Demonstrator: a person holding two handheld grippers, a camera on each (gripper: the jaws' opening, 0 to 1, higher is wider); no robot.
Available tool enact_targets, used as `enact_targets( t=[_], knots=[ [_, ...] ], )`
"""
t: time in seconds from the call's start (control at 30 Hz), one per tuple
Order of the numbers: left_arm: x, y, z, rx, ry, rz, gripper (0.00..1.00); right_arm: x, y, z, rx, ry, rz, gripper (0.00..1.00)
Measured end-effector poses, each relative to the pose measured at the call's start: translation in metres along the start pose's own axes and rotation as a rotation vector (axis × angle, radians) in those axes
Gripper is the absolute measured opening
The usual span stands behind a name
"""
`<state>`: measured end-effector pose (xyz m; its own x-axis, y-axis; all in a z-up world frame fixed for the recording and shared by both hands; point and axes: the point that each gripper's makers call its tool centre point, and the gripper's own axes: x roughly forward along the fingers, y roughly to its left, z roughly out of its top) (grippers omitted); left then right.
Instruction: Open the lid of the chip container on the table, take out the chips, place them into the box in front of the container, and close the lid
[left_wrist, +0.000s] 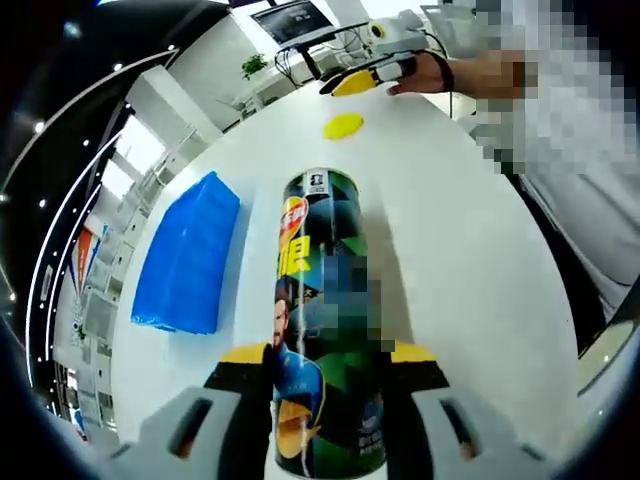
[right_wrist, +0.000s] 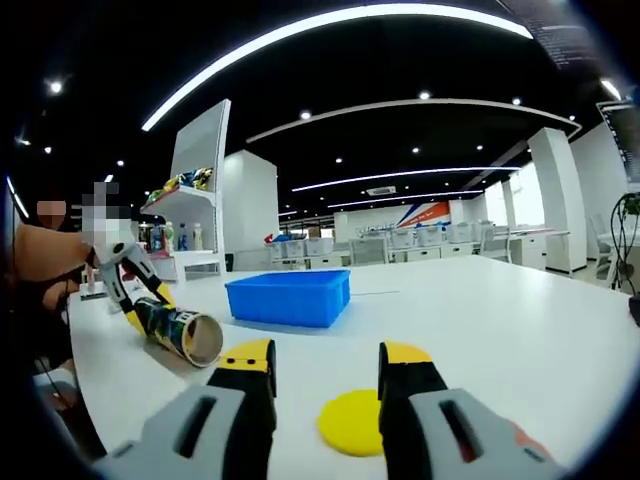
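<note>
The chip can (left_wrist: 325, 330), green and black with a printed figure, lies lengthwise between the jaws of my left gripper (left_wrist: 330, 355), which is shut on it. From the right gripper view the can (right_wrist: 185, 335) is tilted, lid off, its open mouth turned toward the camera; the left gripper (right_wrist: 130, 285) holds its far end. The yellow lid (right_wrist: 352, 422) rests flat on the white table, just beyond the spread jaws of my right gripper (right_wrist: 327, 360), which is open and holds nothing. The lid (left_wrist: 343, 125) also lies past the can, below the right gripper (left_wrist: 365, 78). The blue box (right_wrist: 290, 297) stands behind.
The blue box (left_wrist: 190, 255) sits left of the can on the white table (left_wrist: 470, 260). A person's hand (left_wrist: 440, 72) holds the right gripper; their body is at the table's right edge. Shelves (right_wrist: 200, 215) and desks stand further back.
</note>
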<state>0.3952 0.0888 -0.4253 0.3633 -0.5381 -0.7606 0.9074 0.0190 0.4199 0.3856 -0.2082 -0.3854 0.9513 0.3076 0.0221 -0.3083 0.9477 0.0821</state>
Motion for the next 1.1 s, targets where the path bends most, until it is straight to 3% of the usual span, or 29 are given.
enact_targets(
  t=[0.2, 0.47, 0.73, 0.83, 1.1],
  knots=[
    [0.000, -0.001, 0.000, 0.017, 0.012, -0.005, 0.42, 0.000, 0.002, 0.000, 0.005, -0.007, 0.001, 0.36],
    [0.001, -0.002, -0.001, 0.022, 0.020, -0.014, 0.43, 0.000, 0.006, -0.013, 0.008, 0.049, 0.028, 0.36],
    [0.002, 0.000, -0.002, 0.026, 0.033, -0.023, 0.43, 0.001, 0.012, -0.013, 0.012, 0.061, 0.059, 0.35],
    [0.003, 0.000, -0.003, 0.030, 0.040, -0.024, 0.43, 0.001, 0.020, -0.007, 0.071, 0.045, 0.099, 0.31],
    [0.005, 0.000, -0.003, 0.048, 0.069, -0.042, 0.43, 0.012, 0.041, -0.029, 0.067, 0.186, 0.205, 0.30]
  ],
)
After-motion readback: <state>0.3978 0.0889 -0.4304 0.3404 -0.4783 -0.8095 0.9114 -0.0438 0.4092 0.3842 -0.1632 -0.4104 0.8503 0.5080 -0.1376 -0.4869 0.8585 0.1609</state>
